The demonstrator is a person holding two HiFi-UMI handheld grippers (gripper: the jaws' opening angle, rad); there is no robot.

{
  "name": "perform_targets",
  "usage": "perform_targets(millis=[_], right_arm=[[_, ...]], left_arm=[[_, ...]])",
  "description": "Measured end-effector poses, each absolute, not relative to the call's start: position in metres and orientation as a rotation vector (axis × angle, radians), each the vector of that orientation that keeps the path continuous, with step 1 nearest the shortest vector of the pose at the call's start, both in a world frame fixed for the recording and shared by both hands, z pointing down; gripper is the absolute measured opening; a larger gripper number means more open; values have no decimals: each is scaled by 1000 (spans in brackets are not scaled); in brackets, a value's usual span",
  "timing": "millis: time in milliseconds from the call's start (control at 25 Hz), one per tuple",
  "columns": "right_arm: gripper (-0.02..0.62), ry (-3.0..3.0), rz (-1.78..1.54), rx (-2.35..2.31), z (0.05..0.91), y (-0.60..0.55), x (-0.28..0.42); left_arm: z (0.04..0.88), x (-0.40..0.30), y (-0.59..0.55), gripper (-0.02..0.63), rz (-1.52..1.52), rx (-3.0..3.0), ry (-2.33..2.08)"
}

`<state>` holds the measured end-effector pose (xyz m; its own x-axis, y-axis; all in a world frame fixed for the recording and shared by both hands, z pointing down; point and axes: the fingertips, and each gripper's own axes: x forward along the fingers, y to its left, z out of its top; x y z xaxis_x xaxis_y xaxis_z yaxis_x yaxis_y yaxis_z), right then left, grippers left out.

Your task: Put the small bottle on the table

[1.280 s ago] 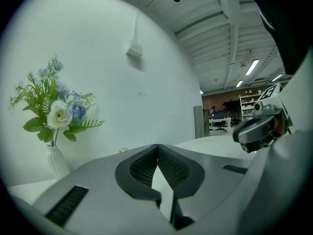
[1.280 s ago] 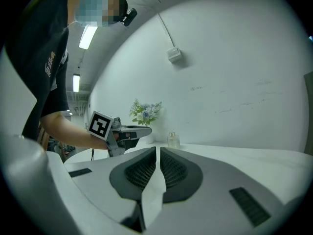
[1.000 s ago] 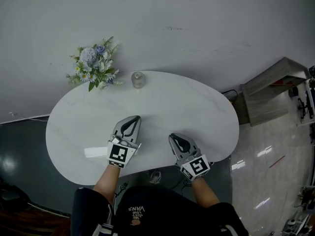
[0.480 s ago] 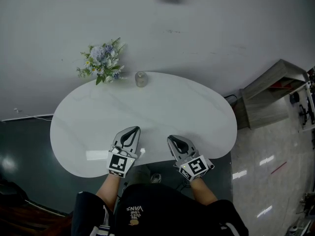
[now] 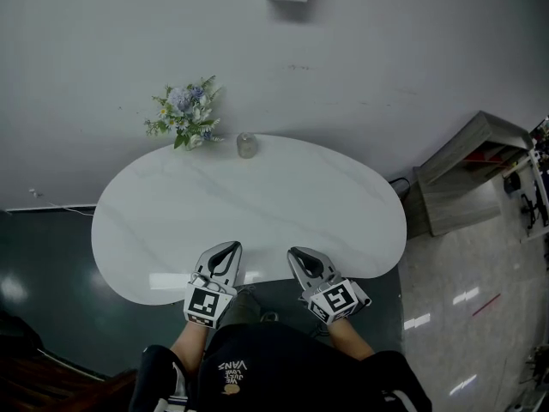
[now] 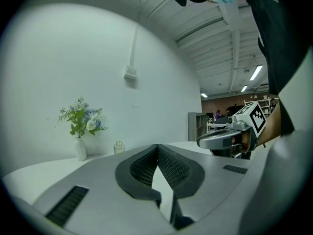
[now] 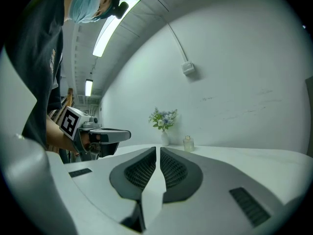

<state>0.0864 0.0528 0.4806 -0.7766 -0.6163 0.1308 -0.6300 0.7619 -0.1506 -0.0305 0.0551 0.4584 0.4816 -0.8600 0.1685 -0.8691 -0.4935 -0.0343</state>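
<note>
The small bottle (image 5: 247, 144) stands upright on the table's (image 5: 343, 204) far edge beside the flowers (image 5: 187, 114), well ahead of the left gripper (image 5: 226, 248) and right gripper (image 5: 298, 253), both pressed together, empty, the left slightly nearer

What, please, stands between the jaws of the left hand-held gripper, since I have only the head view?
Observer: Nothing: the left hand-held gripper is shut and empty.
Operator: And the right one?
Observer: The right hand-held gripper is shut and empty too.
Operator: What holds the flowers?
Observer: A white vase on the table, standing apart from the upright small bottle.
</note>
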Motion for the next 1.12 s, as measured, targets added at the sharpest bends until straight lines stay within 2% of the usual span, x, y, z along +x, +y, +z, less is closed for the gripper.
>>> perform_targets(millis=[1120], right_arm=[[46,-2871,291,952,478,93,91]], left_arm=[[447,-22,112,18,229,2619,-1577]])
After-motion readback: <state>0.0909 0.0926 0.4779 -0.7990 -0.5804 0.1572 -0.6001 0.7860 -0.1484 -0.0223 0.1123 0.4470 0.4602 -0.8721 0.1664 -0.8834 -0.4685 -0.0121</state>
